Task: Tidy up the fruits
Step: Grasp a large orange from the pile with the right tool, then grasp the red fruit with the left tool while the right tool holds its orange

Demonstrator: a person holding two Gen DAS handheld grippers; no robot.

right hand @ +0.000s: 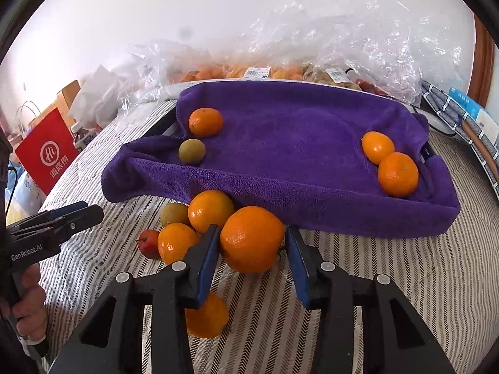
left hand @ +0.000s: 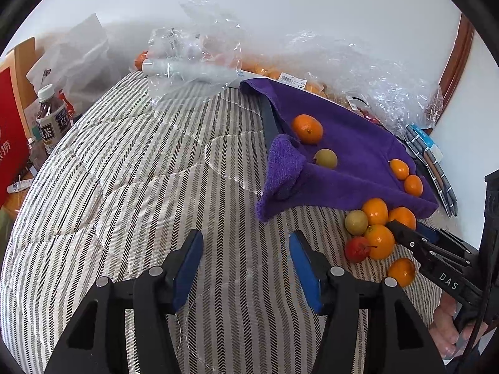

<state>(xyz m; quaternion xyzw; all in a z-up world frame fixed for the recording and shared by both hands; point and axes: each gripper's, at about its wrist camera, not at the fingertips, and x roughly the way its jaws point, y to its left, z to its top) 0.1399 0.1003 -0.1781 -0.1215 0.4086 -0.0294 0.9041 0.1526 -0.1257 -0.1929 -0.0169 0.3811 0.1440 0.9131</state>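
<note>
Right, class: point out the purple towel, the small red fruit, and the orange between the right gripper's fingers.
purple towel point(right hand: 296, 143): right wrist view, bare middle of the cloth.
small red fruit point(right hand: 149, 243): right wrist view, its visible left side.
orange point(right hand: 251, 238): right wrist view, centre of its peel.

Left hand-held gripper point(left hand: 246, 268) gapes empty over striped bedding point(left hand: 140, 171); 4 fruits on purple towel point(left hand: 352, 143), perhaps.

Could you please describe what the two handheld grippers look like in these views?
Both are black plastic with blue pads inside the fingers and round grey rivets. The left gripper reads "GenRobot.AI" on its side, the right gripper "DAS". A dark cable hangs beside each.
</note>
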